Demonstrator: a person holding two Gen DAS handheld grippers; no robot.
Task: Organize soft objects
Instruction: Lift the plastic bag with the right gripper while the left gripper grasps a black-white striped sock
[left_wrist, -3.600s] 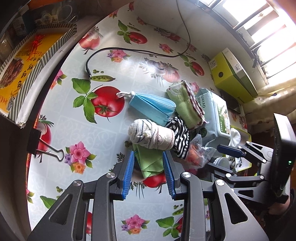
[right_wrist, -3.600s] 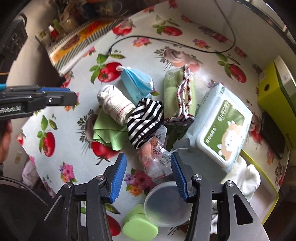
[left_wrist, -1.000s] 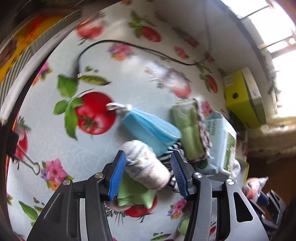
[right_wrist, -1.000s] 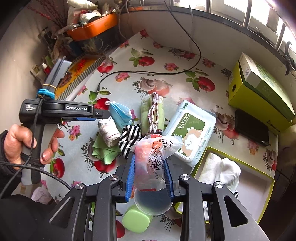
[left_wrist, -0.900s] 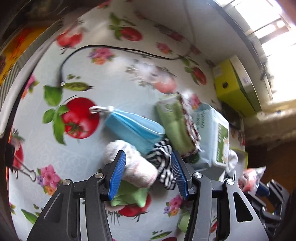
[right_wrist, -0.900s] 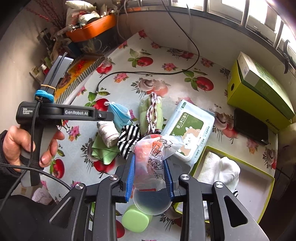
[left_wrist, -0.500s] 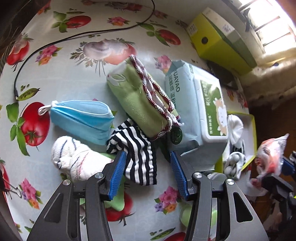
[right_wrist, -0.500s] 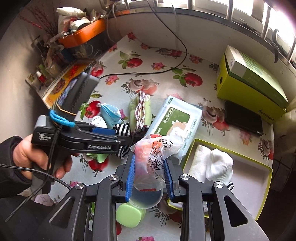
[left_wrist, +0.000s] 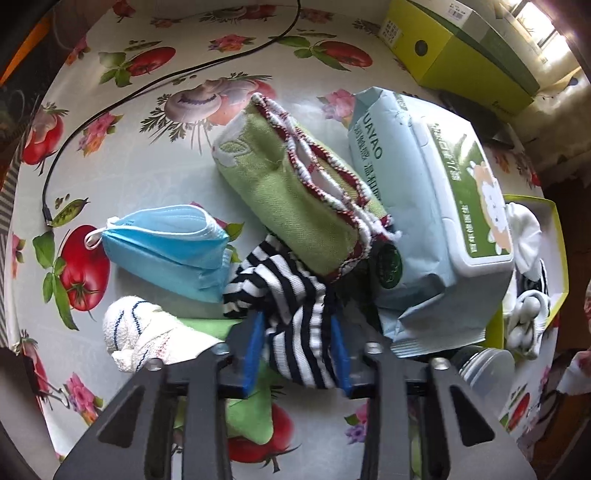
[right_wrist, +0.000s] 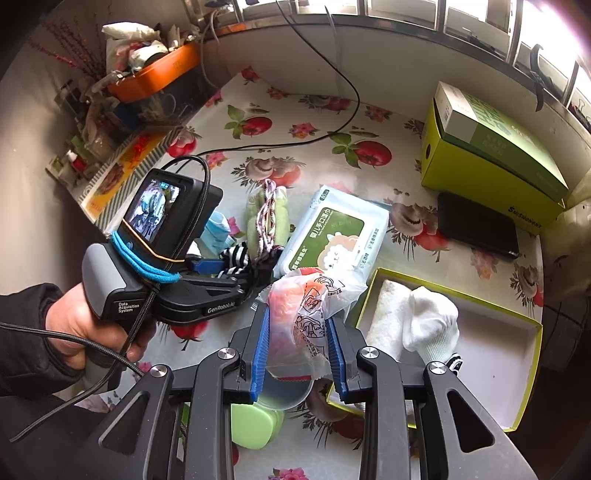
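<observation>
My left gripper (left_wrist: 297, 345) is closed around the black-and-white striped sock (left_wrist: 291, 302) on the table. A blue face mask (left_wrist: 166, 247), a rolled white sock (left_wrist: 147, 334), a green cloth (left_wrist: 251, 417) and a green towel with red-white trim (left_wrist: 295, 195) lie around it. My right gripper (right_wrist: 299, 354) is shut on a clear plastic bag with orange contents (right_wrist: 303, 310), held above the table. The yellow-green open box (right_wrist: 524, 369) at the right holds a white sock (right_wrist: 428, 325) and a rolled white cloth (right_wrist: 384, 314).
A wet-wipes pack (left_wrist: 432, 221) lies beside the towel. A closed yellow-green carton (right_wrist: 491, 155) and a black flat object (right_wrist: 476, 225) are at the back right. A clear lid (right_wrist: 284, 391) and a green sponge (right_wrist: 255, 424) lie below my right gripper. A black cable (left_wrist: 147, 85) crosses the table.
My left gripper moved right from the rolled white sock to the striped sock and closed on it. My right gripper took the plastic bag and lifted it.
</observation>
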